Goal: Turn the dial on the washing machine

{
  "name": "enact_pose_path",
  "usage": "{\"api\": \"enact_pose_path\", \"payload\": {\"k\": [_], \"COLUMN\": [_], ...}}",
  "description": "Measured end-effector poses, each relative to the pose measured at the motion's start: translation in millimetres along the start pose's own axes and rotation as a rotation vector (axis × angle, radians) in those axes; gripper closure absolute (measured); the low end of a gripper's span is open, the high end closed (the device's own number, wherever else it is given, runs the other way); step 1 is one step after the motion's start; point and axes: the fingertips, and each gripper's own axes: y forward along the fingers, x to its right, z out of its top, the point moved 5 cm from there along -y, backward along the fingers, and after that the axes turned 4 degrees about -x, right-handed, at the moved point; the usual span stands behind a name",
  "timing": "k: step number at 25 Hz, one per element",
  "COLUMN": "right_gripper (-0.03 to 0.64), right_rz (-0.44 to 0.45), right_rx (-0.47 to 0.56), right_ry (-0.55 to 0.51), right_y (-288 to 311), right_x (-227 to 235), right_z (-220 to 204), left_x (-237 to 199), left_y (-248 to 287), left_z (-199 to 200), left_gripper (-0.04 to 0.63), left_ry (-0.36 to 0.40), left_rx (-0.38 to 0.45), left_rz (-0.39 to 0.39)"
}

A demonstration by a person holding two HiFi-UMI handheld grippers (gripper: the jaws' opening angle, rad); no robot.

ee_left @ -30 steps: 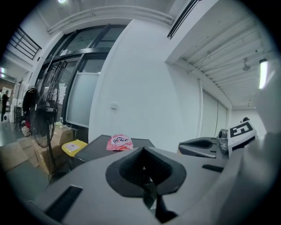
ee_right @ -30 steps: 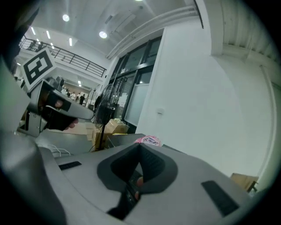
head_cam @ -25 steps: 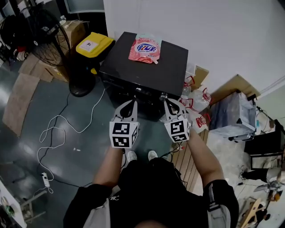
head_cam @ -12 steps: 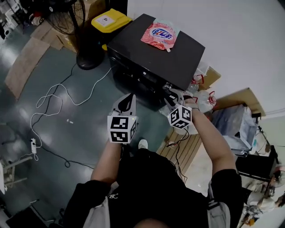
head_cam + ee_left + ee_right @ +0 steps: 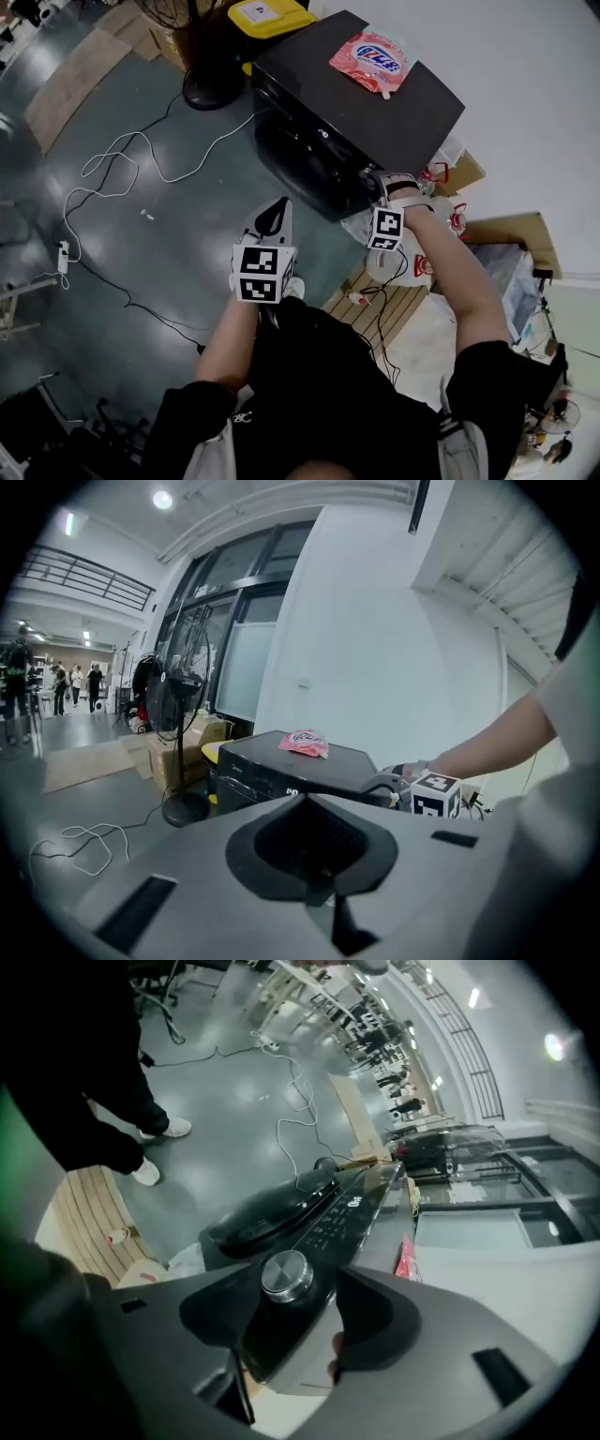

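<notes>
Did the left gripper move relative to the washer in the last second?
Yes. The left gripper has backed away from the washing machine. Its fingers overlapped the front face before; now floor shows between them.

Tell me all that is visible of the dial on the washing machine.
The dial is a round silver knob, metal by its look, with a flat brushed face. It stands out from the glossy black panel near one end. It lies between the jaws of the right tool, which are opening; neither pad seems to touch it.
</notes>
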Motion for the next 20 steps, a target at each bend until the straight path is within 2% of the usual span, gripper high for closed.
{"api": "enact_pose_path", "payload": {"k": [3,9,20], "right_gripper": [0.351,0.344,0.345], "right_rz": [-0.013,-0.049,-0.108], "right_rx": [-0.023,-0.112,-0.225], "right_ry": [-0.141,-0.343,-0.379], "right_y": [17.4,44.8,63.2], "right_x": [-8.2,-18.6,-23.7], "right_z": [4.0,7.3,3.2], "left_x": [-3.0,-20.9,-42.6], "left_y": [-3.7,-9.7,-13.7], "left_z": [-6.0,-26.3,-38.0], "left_gripper": [0.584,0.584,0.584], "left_ry": [0.006,-0.022,-0.038], "left_rx": [-0.001,-0.019,-0.043], "left_rz": [0.017,0.048,0.062]}}
